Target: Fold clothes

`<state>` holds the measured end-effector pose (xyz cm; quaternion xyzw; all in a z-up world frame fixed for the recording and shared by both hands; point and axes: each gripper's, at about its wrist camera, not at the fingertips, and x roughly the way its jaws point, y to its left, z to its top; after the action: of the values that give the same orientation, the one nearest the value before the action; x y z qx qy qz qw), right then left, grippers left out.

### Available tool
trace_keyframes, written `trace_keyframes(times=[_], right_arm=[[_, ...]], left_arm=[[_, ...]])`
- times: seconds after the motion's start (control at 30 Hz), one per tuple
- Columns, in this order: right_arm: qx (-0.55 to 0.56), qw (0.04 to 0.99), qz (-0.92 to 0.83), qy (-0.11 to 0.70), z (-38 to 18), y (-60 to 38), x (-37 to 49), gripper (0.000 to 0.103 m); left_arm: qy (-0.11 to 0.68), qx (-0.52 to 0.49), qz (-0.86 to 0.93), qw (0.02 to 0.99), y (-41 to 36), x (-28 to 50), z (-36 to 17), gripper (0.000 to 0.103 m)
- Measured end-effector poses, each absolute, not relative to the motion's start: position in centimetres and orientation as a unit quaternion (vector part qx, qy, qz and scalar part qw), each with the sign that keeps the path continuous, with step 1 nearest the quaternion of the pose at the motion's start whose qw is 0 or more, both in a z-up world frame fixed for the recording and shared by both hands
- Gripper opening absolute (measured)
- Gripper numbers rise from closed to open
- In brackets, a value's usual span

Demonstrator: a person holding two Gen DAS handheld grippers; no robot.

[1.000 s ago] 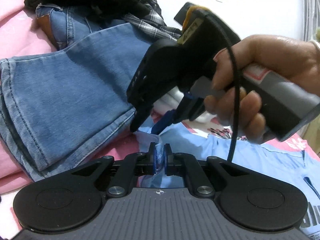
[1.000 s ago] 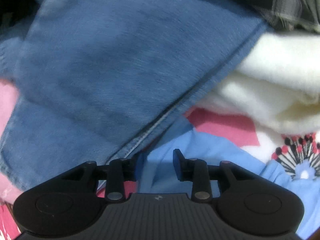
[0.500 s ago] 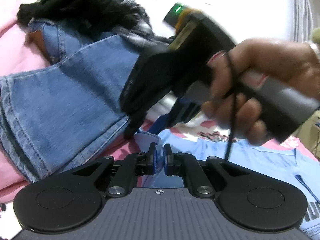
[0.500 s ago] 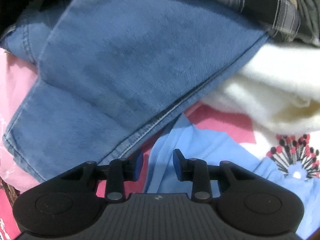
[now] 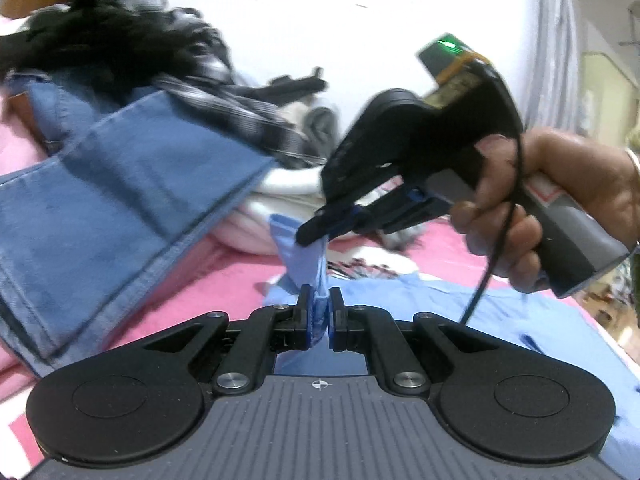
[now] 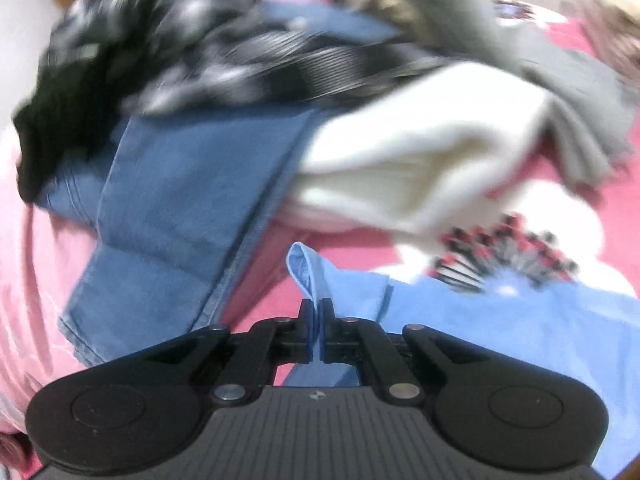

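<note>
A light blue garment [image 5: 472, 312] lies on a pink patterned bedspread [image 5: 224, 276]. My left gripper [image 5: 319, 312] is shut on a lifted fold of it. My right gripper [image 5: 316, 232], held by a hand [image 5: 540, 200], pinches the same raised fold a little farther up. In the right wrist view my right gripper [image 6: 317, 328] is shut on the edge of the light blue garment [image 6: 500, 332], which spreads out to the right.
Blue jeans [image 5: 100, 208] lie at the left, with a black and plaid pile [image 5: 132, 48] behind them. A white fluffy garment [image 6: 420, 172] and a grey one [image 6: 568, 92] sit beyond the blue garment. A white wall [image 5: 360, 20] stands at the back.
My right gripper has shut on the blue garment's edge and lifted it. Both grippers have pulled back and up from the jeans, raising the fold.
</note>
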<state>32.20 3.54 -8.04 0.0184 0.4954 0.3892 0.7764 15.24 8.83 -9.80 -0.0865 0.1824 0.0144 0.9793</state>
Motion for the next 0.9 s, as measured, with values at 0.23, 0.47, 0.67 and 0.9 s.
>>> trace_keyframes(times=[0.23,0.47,0.67,0.9], right_arm=[[0.072,0.788,0.359,0.496,-10.3,-3.8,31.9,0.001],[0.118,0.792,0.331,0.5,-13.0,-7.7,31.8,0.001],[0.136,0.79,0.309,0.511,-14.4,-10.4,32.6,0.001],[0.207,0.751,0.293,0.554,-17.1,-13.4,33.5,0.004]], left_arm=[[0.215,-0.048,-0.025,0.975,6.1,15.5,-10.4,0.005],[0.257,-0.018,-0.051,0.965,3.4,16.0,-11.7,0.005],[0.289,-0.003,-0.076,0.954,1.2,16.5,-12.7,0.006],[0.348,-0.013,-0.113,0.931,1.8,15.3,-12.3,0.039]])
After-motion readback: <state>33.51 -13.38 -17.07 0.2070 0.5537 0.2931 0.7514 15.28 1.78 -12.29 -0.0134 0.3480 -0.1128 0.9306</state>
